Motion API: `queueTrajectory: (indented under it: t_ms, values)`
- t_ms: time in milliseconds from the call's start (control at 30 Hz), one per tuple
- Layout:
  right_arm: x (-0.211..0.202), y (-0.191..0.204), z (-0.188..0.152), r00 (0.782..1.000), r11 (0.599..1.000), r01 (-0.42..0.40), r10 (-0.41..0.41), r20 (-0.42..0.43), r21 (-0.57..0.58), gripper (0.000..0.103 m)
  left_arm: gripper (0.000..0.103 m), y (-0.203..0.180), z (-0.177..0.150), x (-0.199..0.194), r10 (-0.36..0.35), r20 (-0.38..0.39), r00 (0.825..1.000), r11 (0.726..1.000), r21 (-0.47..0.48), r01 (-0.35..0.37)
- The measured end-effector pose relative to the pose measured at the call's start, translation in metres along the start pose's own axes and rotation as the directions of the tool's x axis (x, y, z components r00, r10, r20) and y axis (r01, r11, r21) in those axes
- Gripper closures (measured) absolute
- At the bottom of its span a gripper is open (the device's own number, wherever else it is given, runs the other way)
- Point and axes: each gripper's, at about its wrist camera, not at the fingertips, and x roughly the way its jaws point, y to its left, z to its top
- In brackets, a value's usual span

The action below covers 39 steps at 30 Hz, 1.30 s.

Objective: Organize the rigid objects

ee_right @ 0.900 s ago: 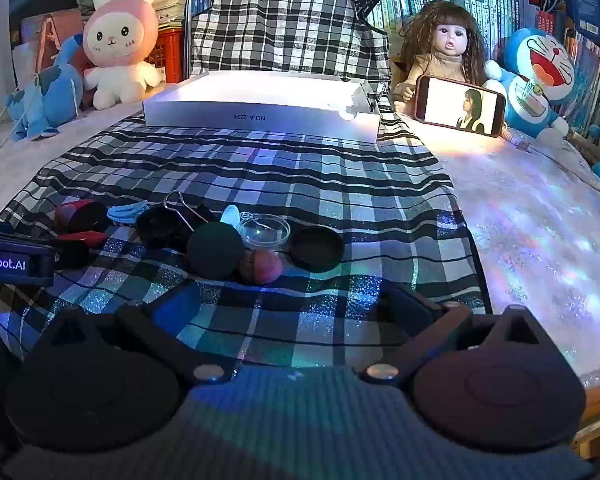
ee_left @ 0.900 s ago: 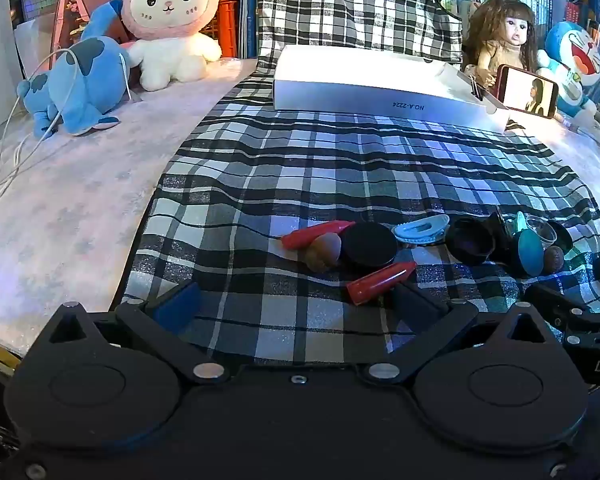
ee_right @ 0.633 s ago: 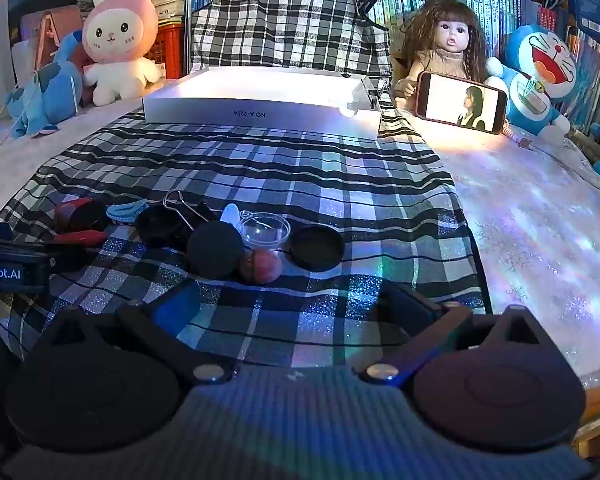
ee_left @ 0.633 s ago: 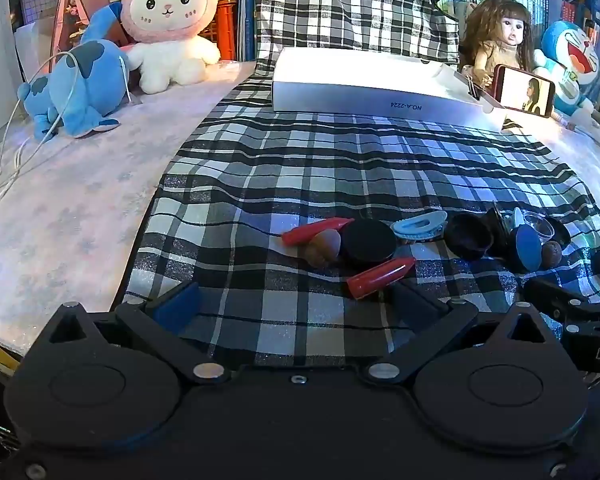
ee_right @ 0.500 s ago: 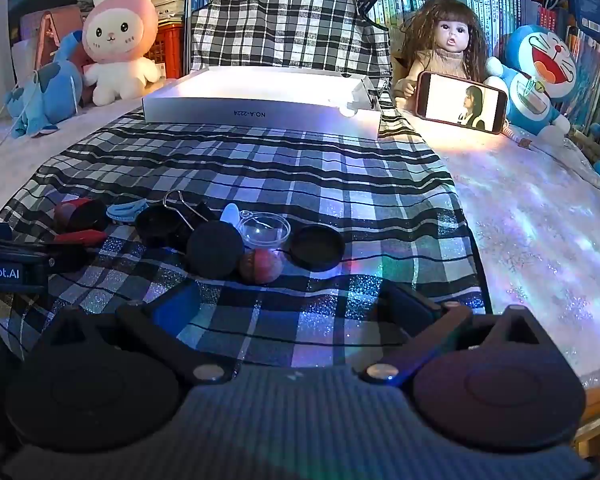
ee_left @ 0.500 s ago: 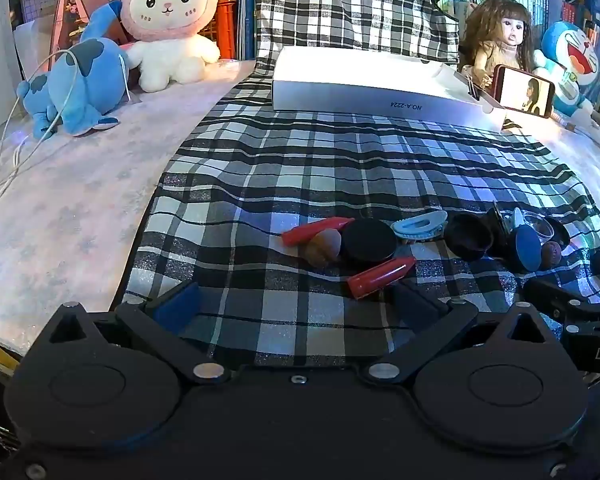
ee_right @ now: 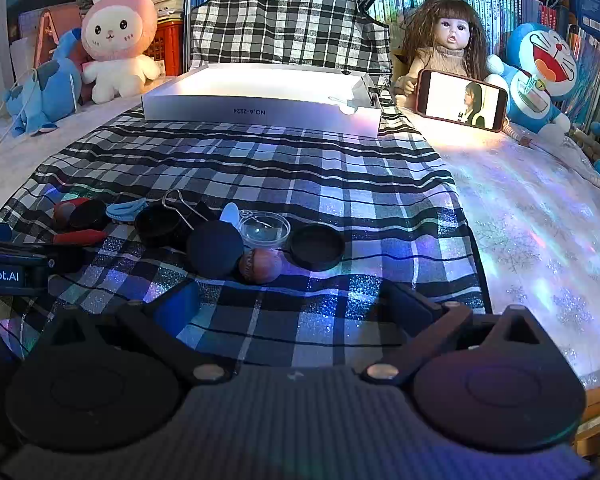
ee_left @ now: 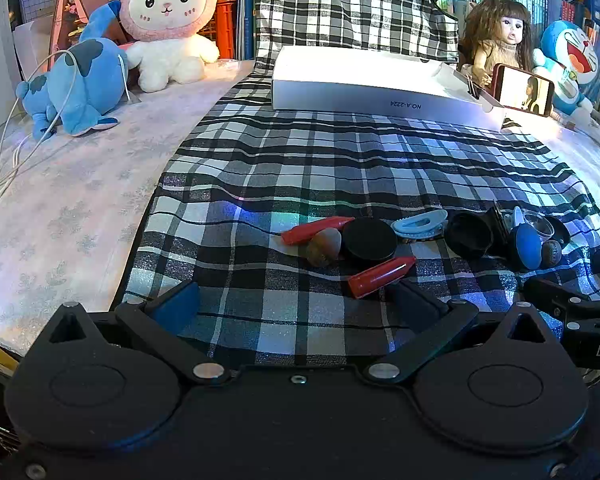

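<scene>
The white box [ee_right: 260, 98] lies far ahead of both grippers on the checked cloth [ee_left: 340, 160], and nothing has moved in the last second, so I judge that the sorting has not started. The left gripper [ee_left: 296, 304] is wide open and empty, with a red crayon [ee_left: 380, 276] just ahead of its right finger. The right gripper [ee_right: 292, 308] is also wide open and empty, close behind a small brown ball [ee_right: 260, 266].
</scene>
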Motion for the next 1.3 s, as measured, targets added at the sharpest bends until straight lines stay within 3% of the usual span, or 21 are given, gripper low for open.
queueTrajectory:
  t_ms: [1300]
  values:
    - [0.0005, -0.0007, -0.0034, 1.0, 1.0, 0.013, -0.013, 0.023, 0.016, 0.0, 0.0, 0.0014, 0.0007, 0.0003, -0.015, 0.018, 1.0, 1.0, 0.011, 0.014]
